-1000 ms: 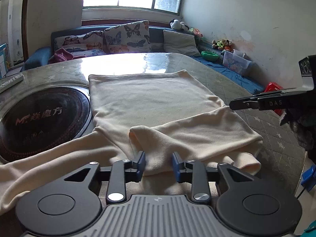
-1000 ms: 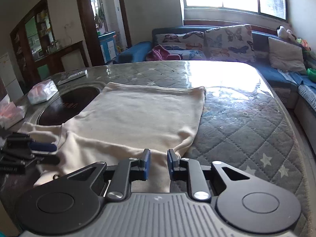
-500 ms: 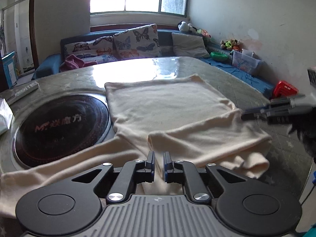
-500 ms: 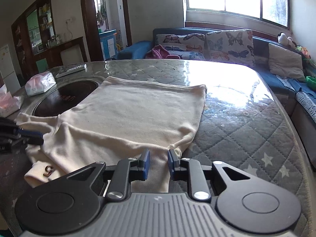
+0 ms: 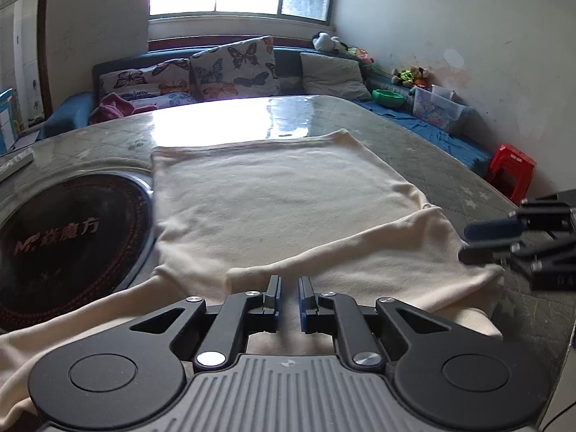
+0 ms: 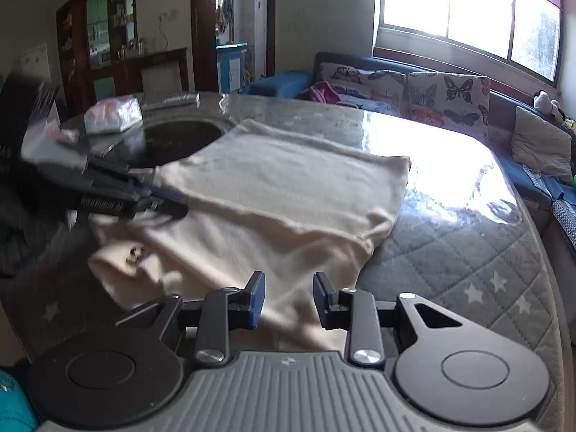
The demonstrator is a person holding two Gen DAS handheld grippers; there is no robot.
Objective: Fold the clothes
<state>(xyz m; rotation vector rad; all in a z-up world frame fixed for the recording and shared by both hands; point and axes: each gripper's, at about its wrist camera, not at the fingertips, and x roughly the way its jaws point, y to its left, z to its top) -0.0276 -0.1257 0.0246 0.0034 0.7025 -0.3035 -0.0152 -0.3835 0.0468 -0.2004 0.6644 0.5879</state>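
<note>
A cream long-sleeved garment [image 5: 273, 201] lies flat on the quilted table, also in the right wrist view [image 6: 288, 194]. One sleeve is folded across its near part [image 5: 360, 252]; the other sleeve [image 5: 72, 320] trails off to the left. My left gripper [image 5: 288, 297] is over the folded sleeve with jaws nearly closed; a narrow gap shows and no cloth is visibly pinched. It appears blurred in the right wrist view [image 6: 169, 203]. My right gripper [image 6: 289, 298] is open above the garment's near edge, and shows in the left wrist view [image 5: 478, 243] at the garment's right edge.
A round black induction cooktop [image 5: 54, 237] is set in the table, left of the garment. A plastic bag [image 6: 111, 117] and a remote [image 6: 176, 100] lie at the far side. A sofa with butterfly cushions [image 5: 230, 68] is behind the table. A red stool [image 5: 511, 172] stands at the right.
My left gripper closed from open to nearly shut a second ago and has since slid forward over the folded sleeve. My right gripper opened and swung left along the garment's near edge.
</note>
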